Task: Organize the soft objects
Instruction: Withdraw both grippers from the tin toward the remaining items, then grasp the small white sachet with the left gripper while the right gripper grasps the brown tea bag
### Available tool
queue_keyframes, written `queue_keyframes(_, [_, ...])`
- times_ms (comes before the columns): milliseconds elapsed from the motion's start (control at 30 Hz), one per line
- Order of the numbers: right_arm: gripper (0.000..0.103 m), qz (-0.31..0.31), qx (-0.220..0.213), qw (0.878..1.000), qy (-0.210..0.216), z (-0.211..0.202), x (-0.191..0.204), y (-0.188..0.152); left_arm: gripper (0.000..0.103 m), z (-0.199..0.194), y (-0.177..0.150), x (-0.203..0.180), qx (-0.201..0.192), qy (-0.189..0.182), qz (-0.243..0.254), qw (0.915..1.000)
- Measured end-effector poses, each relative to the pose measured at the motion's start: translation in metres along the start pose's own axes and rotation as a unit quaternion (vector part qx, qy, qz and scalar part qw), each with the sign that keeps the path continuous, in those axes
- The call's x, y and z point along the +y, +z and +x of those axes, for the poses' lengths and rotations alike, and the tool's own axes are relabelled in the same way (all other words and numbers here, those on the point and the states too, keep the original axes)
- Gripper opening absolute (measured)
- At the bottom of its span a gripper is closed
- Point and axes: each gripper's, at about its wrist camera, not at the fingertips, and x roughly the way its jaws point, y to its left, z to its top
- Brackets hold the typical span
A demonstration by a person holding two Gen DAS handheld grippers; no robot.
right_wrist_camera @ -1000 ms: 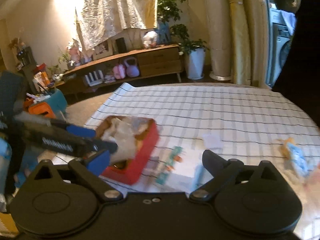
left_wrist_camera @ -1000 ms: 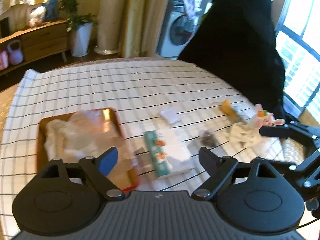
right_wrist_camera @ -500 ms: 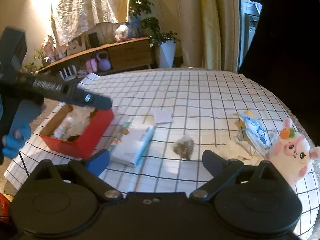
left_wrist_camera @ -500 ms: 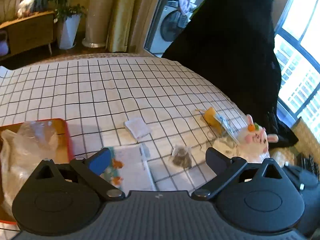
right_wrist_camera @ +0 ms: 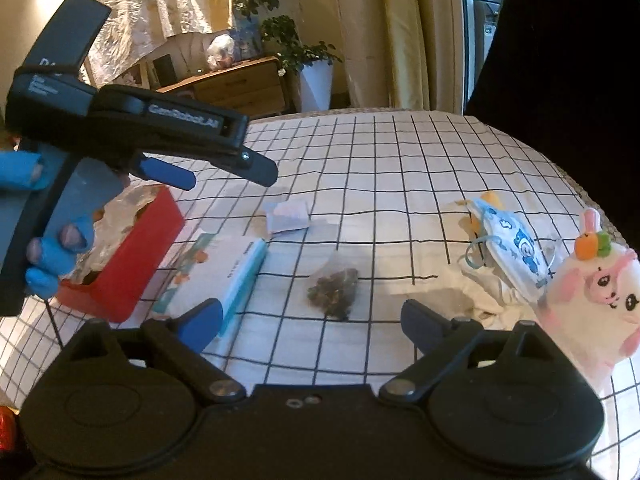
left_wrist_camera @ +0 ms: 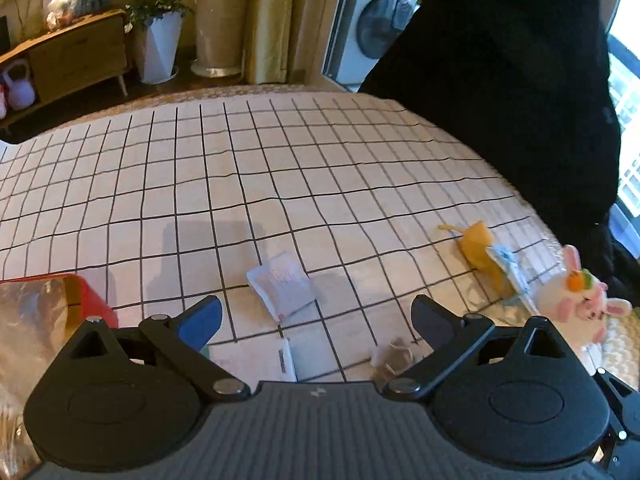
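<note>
Both your hand-held grippers are wide open and empty. The plush bunny (right_wrist_camera: 596,280) sits at the bench's (right_wrist_camera: 400,160) right edge, nearer your right hand-held gripper (right_wrist_camera: 312,316), ahead-right of it.

My left gripper (left_wrist_camera: 316,320) is matt black plastic with a ribbed grey deck, small bright metal pivot pins, and one smooth blue plastic fingertip (left_wrist_camera: 202,320). My right gripper (right_wrist_camera: 312,318) has the same dull black shell and metal pins. The tablecloth (right_wrist_camera: 400,168) is soft woven cloth, matt, faintly wrinkled. The red box (right_wrist_camera: 132,256) looks like smooth, slightly shiny plastic, stuffed with crinkly glossy film. The tissue pack (right_wrist_camera: 224,276) wears a sleek plastic wrap; the small packet (right_wrist_camera: 289,216) seems papery. The sachet (right_wrist_camera: 334,286) is clear film over rough dried bits. The plush bunny (right_wrist_camera: 596,280) is fuzzy fabric, the face mask (right_wrist_camera: 512,246) smooth printed cloth.
</note>
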Motion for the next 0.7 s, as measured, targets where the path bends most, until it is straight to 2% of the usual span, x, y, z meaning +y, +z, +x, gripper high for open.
queue_keyframes(200, [0.093,-0.003,0.014,1.0,-0.012,0.026,-0.01,0.004,0.102,0.033,0.011,-0.003,0.018,0.025,-0.009,0.9995])
queue_keyframes(333, [0.09,0.003,0.022,1.0,0.001,0.041,-0.01,0.008,0.102,0.058,0.016,-0.001,0.033,0.037,-0.031,0.9983])
queue_keyframes(633, [0.076,-0.01,0.045,0.999,-0.01,0.076,-0.006,0.014,0.101,0.091,0.02,0.008,0.045,0.094,-0.054,0.9931])
queue_keyframes(700, [0.072,-0.021,0.046,0.999,-0.018,0.079,-0.005,0.015,0.101,0.099,0.021,0.011,0.056,0.093,-0.066,0.9919])
